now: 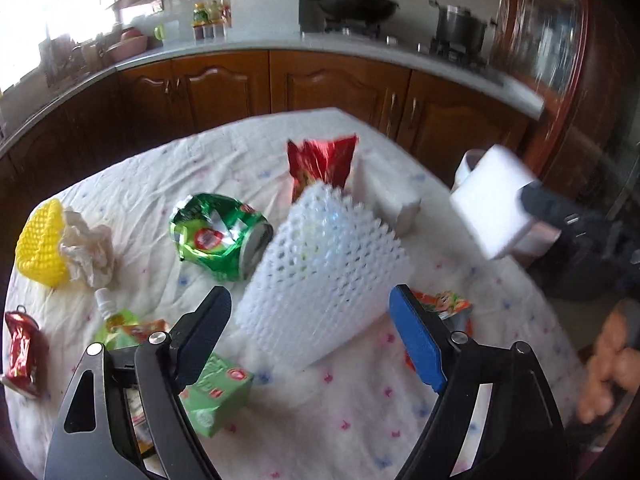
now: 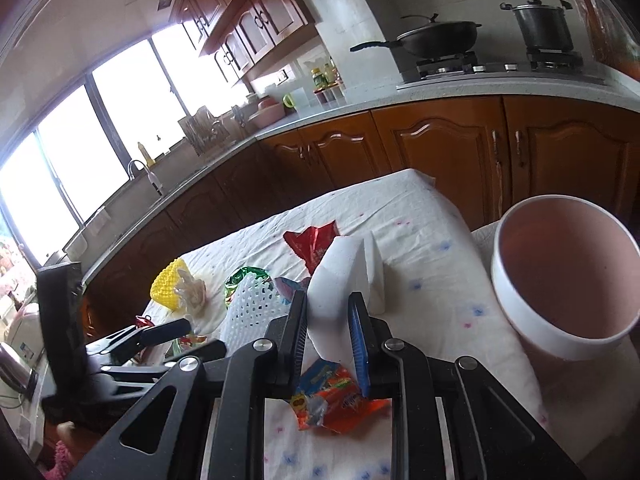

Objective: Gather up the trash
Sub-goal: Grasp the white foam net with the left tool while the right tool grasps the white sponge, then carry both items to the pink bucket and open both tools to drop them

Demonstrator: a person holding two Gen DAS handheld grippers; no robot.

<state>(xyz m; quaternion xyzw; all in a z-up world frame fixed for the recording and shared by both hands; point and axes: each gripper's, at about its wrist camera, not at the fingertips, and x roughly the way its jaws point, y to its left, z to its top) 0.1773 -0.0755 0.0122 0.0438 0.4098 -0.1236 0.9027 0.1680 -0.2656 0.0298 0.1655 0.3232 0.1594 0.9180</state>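
Foam block clenched in right tongs, prob. headed for bin; left tongs released, straddling white mesh.

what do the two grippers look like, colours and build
Both are the same build. The left gripper has black angular metal linkage arms with triangular cut-outs and round silver pivot bolts; its fingers are flat paddles faced with ribbed blue pads. The right gripper shows the same black frame, silver bolts and a blue ribbed pad on one finger. No cables or markings are visible, and no sleeve shows clearly.
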